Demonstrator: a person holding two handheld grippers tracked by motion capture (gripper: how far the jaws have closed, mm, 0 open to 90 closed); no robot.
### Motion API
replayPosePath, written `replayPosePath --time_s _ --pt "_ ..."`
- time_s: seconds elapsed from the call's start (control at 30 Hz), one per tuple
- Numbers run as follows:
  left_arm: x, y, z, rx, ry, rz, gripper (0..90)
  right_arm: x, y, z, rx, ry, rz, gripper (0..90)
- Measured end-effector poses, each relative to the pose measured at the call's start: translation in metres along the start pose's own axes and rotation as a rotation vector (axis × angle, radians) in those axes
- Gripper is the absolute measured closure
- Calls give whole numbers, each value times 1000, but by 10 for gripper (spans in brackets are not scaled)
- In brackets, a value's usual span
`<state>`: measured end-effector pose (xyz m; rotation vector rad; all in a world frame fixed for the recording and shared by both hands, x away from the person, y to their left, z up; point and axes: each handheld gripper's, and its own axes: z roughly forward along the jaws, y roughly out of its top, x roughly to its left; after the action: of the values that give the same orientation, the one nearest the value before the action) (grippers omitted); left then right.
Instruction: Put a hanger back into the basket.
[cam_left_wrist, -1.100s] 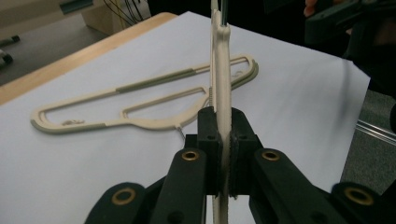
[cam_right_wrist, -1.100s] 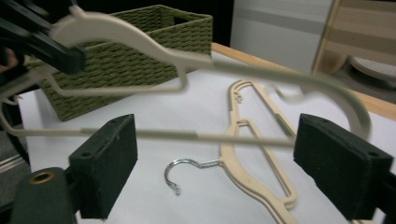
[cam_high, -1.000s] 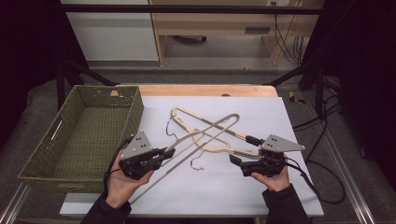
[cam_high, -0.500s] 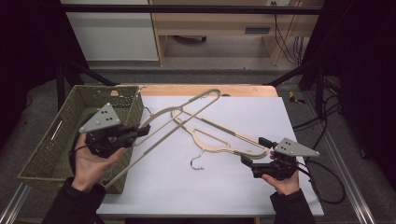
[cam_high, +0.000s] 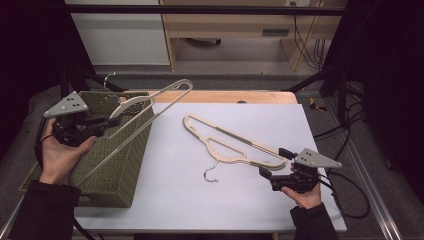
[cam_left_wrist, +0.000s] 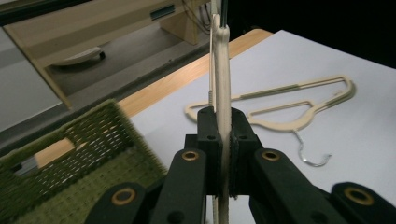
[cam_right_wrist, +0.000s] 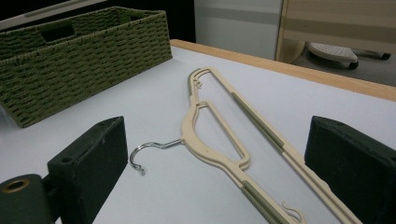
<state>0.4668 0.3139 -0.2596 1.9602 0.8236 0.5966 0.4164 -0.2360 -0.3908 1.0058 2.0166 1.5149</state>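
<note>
Since the earlier frame, one hanger (cam_high: 150, 105) has been carried over the basket (cam_high: 122, 165), clamped in the left gripper (cam_high: 102, 123). Not yet dropped. A second hanger (cam_high: 232, 145) is left lying between the right gripper's (cam_high: 272, 170) spread jaws, ungripped.

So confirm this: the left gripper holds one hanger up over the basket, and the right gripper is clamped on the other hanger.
Not clamped. The right gripper view shows the right gripper open, with the other hanger lying on the table between its jaws. The rest stands.
</note>
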Motion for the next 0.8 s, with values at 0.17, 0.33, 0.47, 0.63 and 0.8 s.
replayPosePath --time_s 0.17,0.33,0.47,0.63,0.8 --pt "27 -20 0 16 31 -45 857 0 -1 1 1 -1 1 65" --pt "47 -37 0 23 72 -98 857 0 -1 2 8 0 0 65" --pt "59 -47 -2 25 89 -135 857 -1 -1 1 8 4 -6 65" --pt "71 -55 -3 37 103 -158 857 0 -1 2 8 3 -1 65" --pt "79 -64 -2 51 106 -175 857 0 -1 1 10 4 -4 64"
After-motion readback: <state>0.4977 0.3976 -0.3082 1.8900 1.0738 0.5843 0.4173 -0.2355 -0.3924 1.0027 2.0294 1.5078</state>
